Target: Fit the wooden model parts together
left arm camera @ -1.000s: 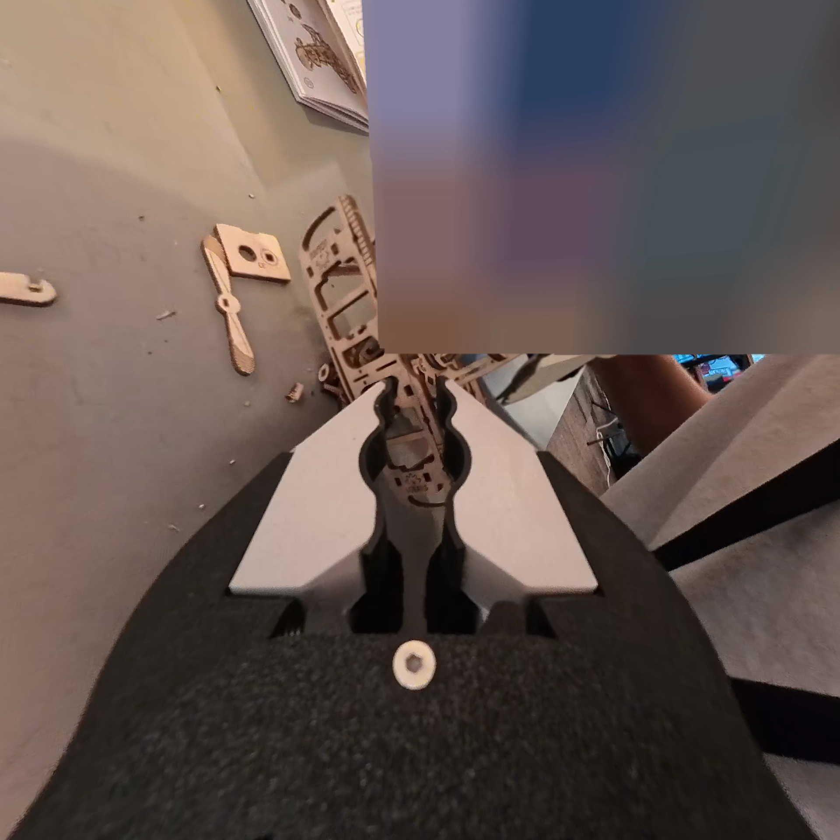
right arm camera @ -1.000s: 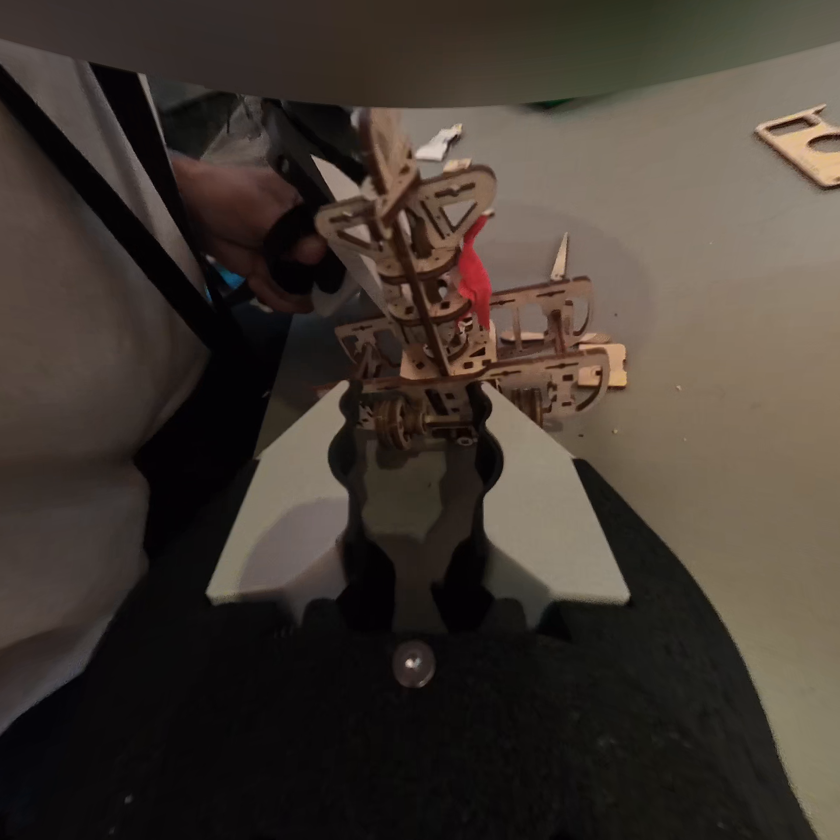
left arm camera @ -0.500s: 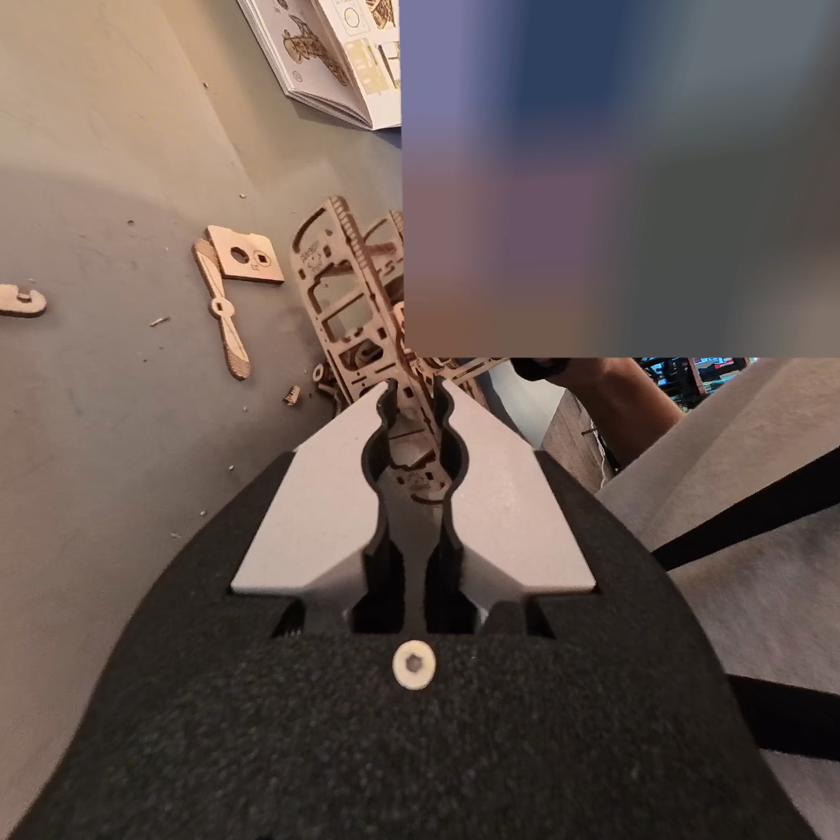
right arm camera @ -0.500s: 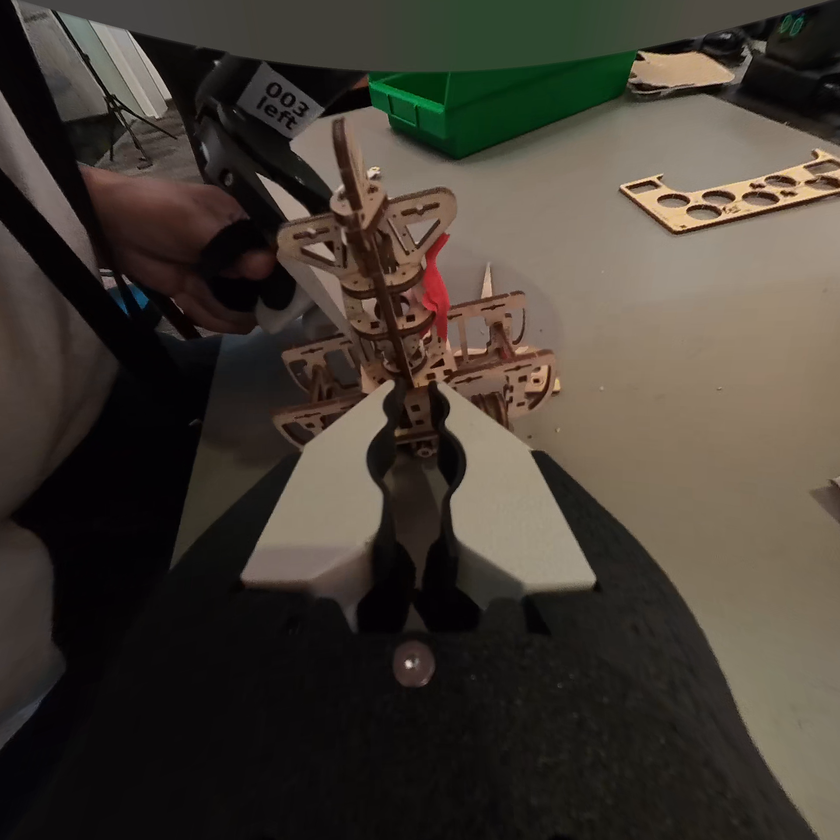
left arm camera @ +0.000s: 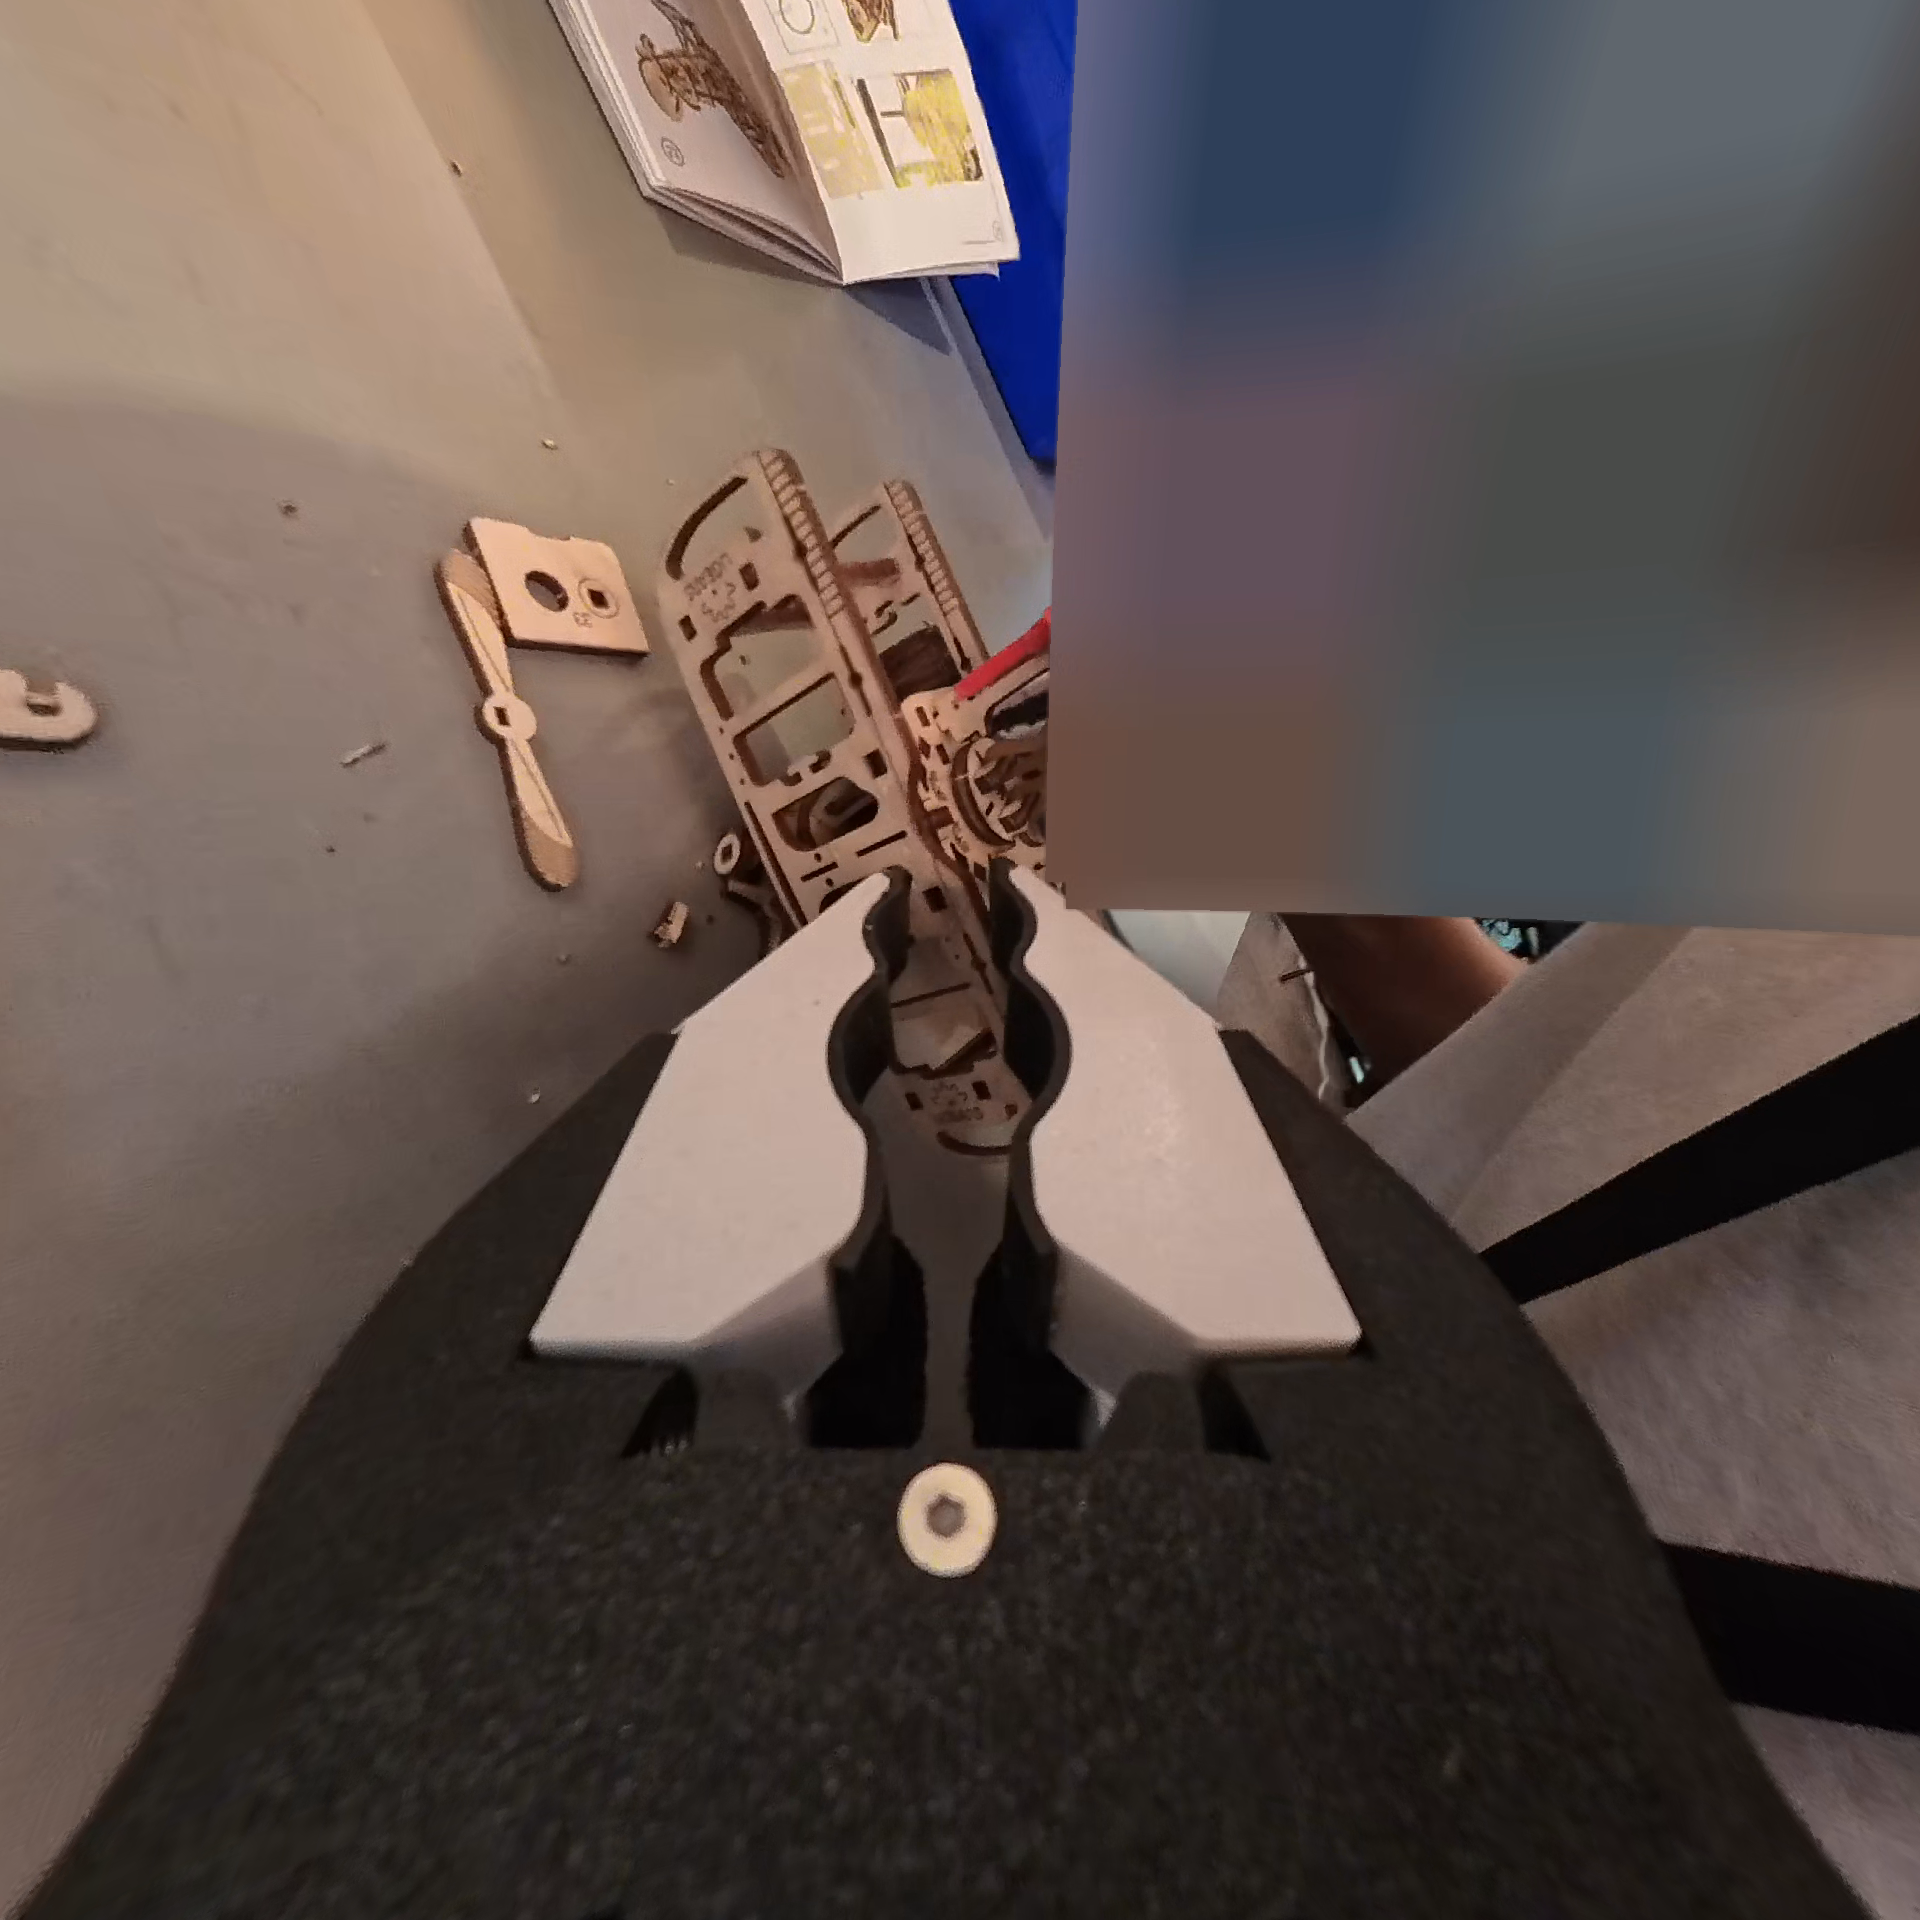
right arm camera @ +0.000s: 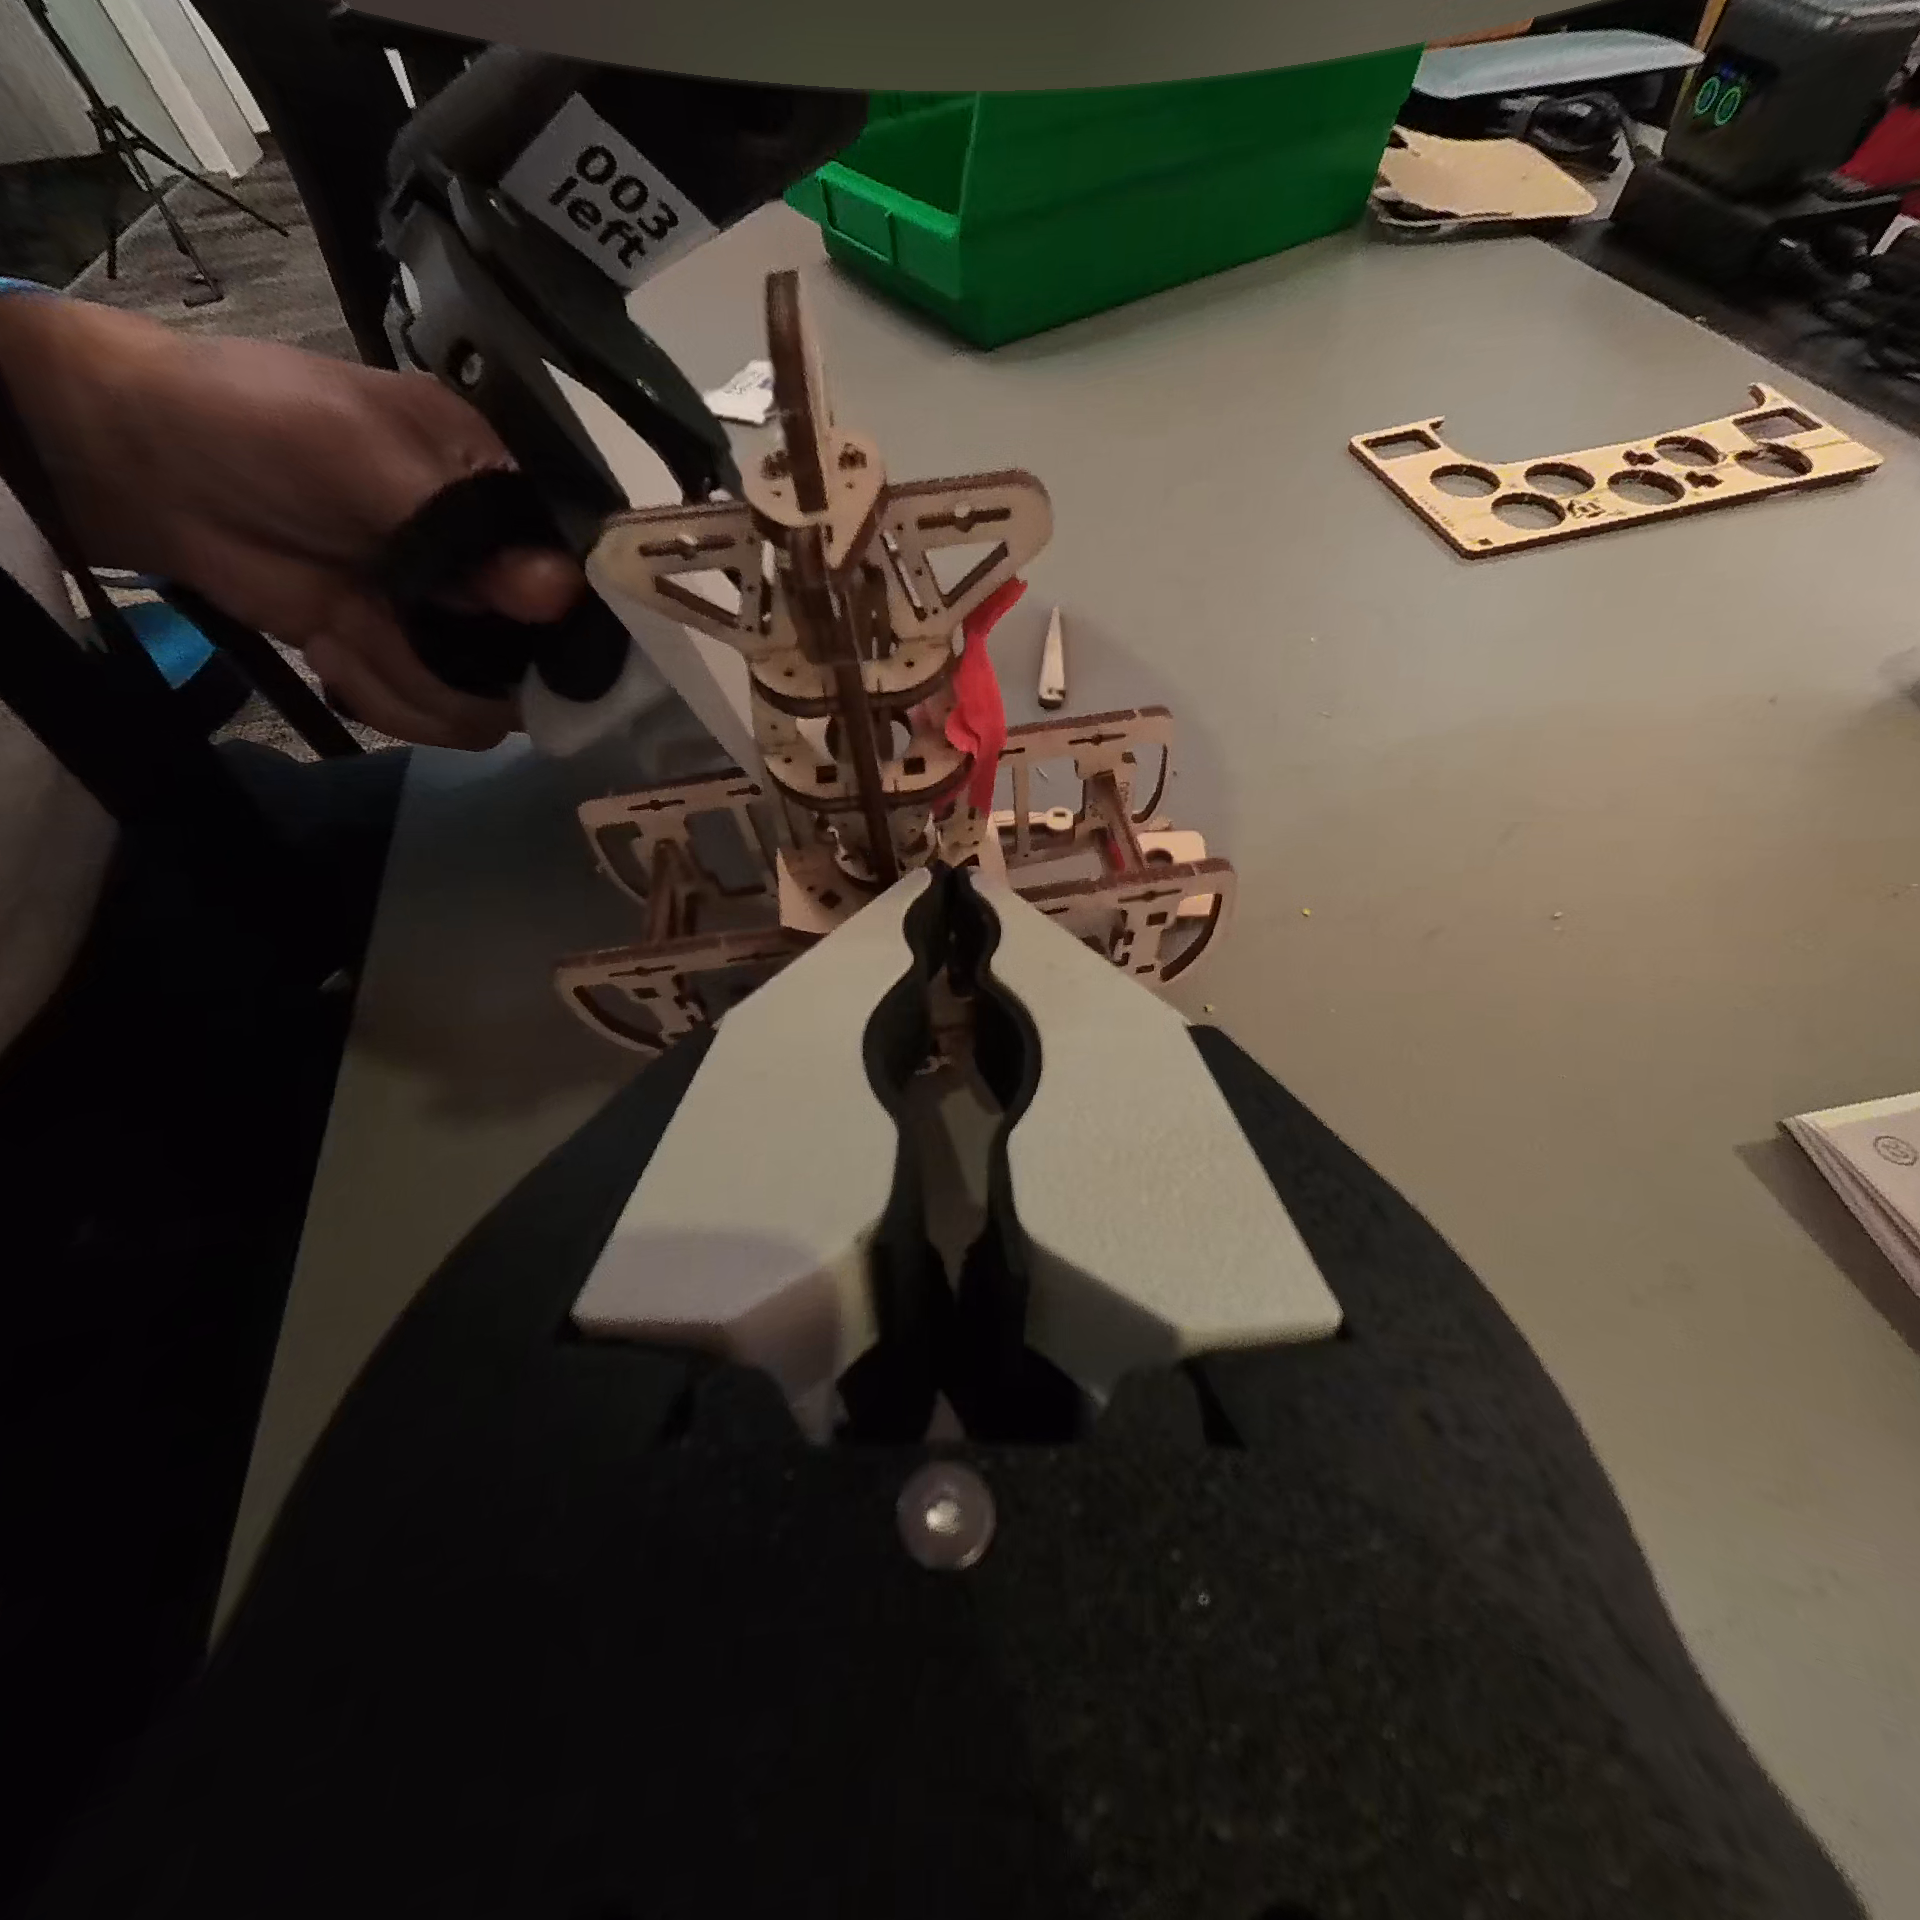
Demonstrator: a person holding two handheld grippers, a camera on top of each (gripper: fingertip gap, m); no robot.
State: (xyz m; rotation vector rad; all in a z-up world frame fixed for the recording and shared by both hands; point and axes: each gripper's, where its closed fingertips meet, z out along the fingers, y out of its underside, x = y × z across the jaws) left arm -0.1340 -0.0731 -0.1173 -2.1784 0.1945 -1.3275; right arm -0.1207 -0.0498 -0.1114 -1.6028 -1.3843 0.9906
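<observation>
Grippers (right arm camera: 943, 883) seemingly clamping slotted plywood biplane (right arm camera: 831, 665)

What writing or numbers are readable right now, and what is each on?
I don't quote writing; here is what bears it.
Legible print: white sticker on the left gripper.
Too small to read: print in the open booklet.
Small engraved marks: wooden model wing.
Tiny unreadable mark: cut-out wooden sheet.

Right fingers close in on the model

Right gripper (right arm camera: 945, 883), wide open a second ago, now pinches the wooden plane model (right arm camera: 831, 675) at its nose; green bin (right arm camera: 1101, 177) and punched-out sheet (right arm camera: 1621, 478) come into sight; left view swings, exposing more booklet (left arm camera: 821, 125).
</observation>
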